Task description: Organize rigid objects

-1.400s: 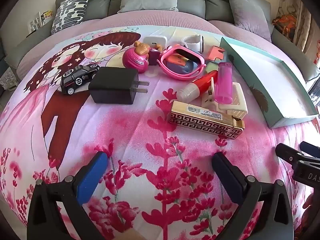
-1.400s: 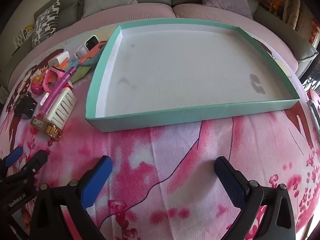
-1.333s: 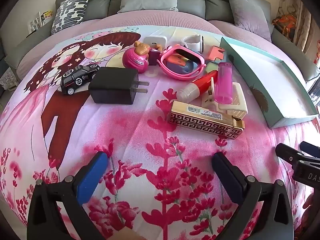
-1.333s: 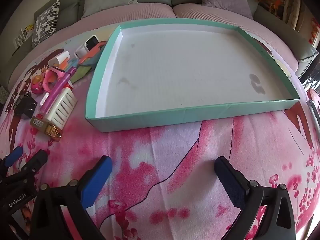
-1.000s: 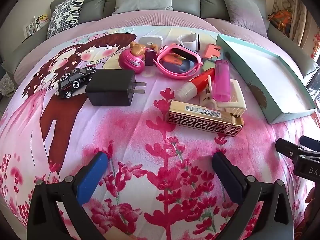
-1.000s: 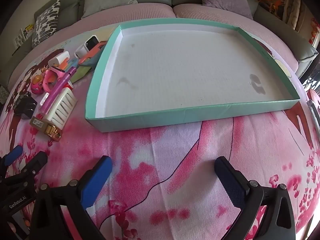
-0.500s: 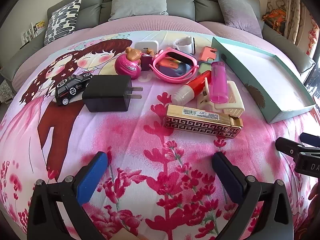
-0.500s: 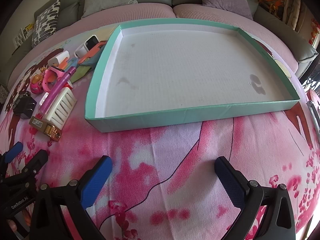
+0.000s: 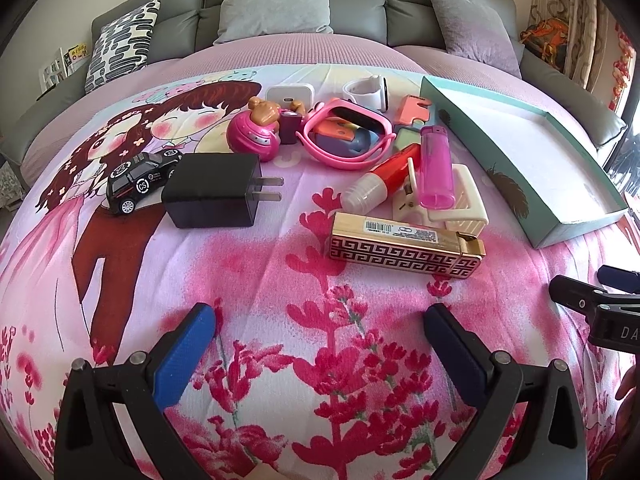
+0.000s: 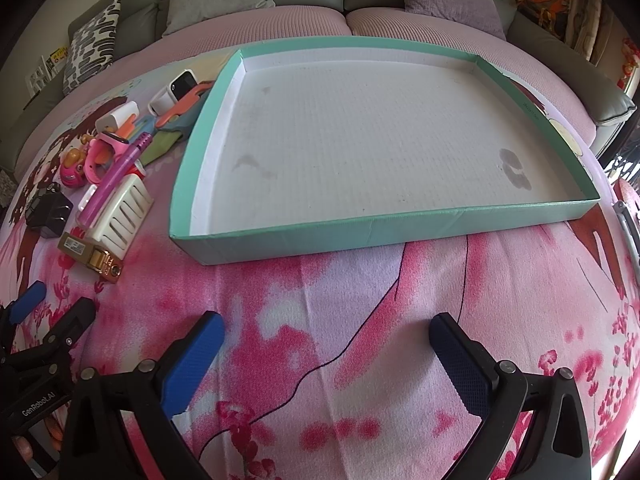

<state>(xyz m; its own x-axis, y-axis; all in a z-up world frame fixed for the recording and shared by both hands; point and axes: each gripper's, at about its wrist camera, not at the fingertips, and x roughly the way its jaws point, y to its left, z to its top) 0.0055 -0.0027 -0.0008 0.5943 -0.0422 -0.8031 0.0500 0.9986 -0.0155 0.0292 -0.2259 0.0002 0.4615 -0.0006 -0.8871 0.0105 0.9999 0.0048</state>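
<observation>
A heap of small objects lies on the pink printed blanket: a gold patterned box (image 9: 406, 249), a pink lighter (image 9: 435, 166) on a cream hair clip (image 9: 460, 200), a red tube (image 9: 380, 182), a pink watch (image 9: 346, 134), a black charger (image 9: 212, 192) and a black toy car (image 9: 140, 178). My left gripper (image 9: 320, 320) is open, short of the gold box, holding nothing. A shallow teal tray (image 10: 304, 240) with a white floor lies ahead of my right gripper (image 10: 326, 334), which is open and holds nothing.
A grey sofa back with cushions (image 9: 276, 0) runs behind the blanket. A patterned pillow (image 9: 120, 36) leans at the back left. The right gripper's body (image 9: 600, 308) shows at the left view's right edge. A pink round toy (image 9: 254, 140) and white chargers lie behind the heap.
My left gripper has pulled back and risen a little, so the heap sits lower and farther from the view. The right gripper has hardly moved.
</observation>
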